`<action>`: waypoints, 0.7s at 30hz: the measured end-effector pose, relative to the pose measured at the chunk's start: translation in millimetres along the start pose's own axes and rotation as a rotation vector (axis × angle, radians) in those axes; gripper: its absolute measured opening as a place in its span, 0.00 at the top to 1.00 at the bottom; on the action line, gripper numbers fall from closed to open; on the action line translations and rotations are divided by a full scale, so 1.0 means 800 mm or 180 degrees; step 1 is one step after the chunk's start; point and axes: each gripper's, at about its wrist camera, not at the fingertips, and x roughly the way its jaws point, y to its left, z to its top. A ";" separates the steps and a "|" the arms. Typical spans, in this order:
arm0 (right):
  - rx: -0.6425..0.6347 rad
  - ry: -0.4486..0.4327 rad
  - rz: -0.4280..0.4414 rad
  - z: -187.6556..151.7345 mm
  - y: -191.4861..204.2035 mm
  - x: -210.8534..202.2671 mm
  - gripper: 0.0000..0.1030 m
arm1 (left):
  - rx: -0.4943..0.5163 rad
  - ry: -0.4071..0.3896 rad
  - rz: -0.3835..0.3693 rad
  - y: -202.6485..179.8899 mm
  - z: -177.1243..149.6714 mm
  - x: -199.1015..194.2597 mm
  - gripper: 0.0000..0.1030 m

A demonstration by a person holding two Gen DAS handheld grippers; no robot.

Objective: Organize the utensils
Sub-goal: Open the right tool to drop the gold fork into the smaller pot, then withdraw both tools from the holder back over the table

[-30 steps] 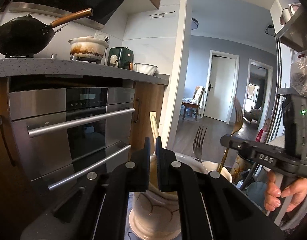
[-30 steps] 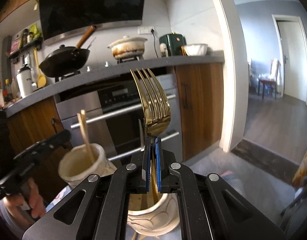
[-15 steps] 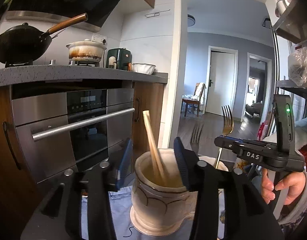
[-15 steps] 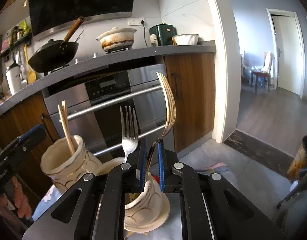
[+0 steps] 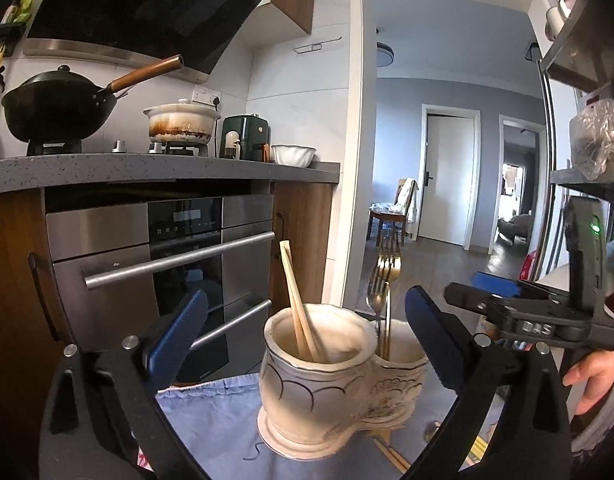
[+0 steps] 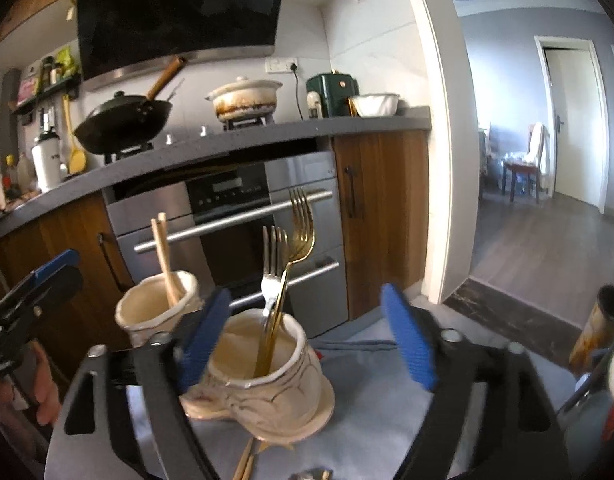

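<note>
Two joined cream ceramic holders stand on a blue cloth. The nearer holder [image 5: 315,376] in the left wrist view holds wooden chopsticks [image 5: 297,304]. The other holder [image 6: 263,368] holds a gold fork [image 6: 297,236] and a silver fork [image 6: 272,268], both upright with tines up. My left gripper [image 5: 307,332] is open, its blue pads either side of the chopstick holder. My right gripper [image 6: 307,332] is open and empty around the fork holder. The right gripper also shows in the left wrist view [image 5: 527,316].
A blue cloth [image 6: 387,408] covers the surface. Loose chopsticks [image 6: 245,460] lie on it below the holders. A steel oven [image 5: 167,264] and dark countertop with a wok [image 5: 55,108] and pot lie behind. A metal shelf rack [image 5: 587,184] stands at the right.
My left gripper opened and let go of the chopsticks in their holder. My right gripper opened and let the gold fork drop into the other holder beside the silver fork.
</note>
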 end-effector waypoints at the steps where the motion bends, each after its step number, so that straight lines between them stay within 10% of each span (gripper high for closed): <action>1: -0.0009 -0.0038 0.0003 -0.001 0.000 -0.008 0.11 | -0.0002 0.0011 0.0003 -0.001 0.001 -0.005 0.05; 21: 0.0044 0.0018 -0.0095 -0.056 -0.015 -0.093 0.05 | 0.0382 0.0399 -0.0141 -0.068 -0.053 -0.052 0.05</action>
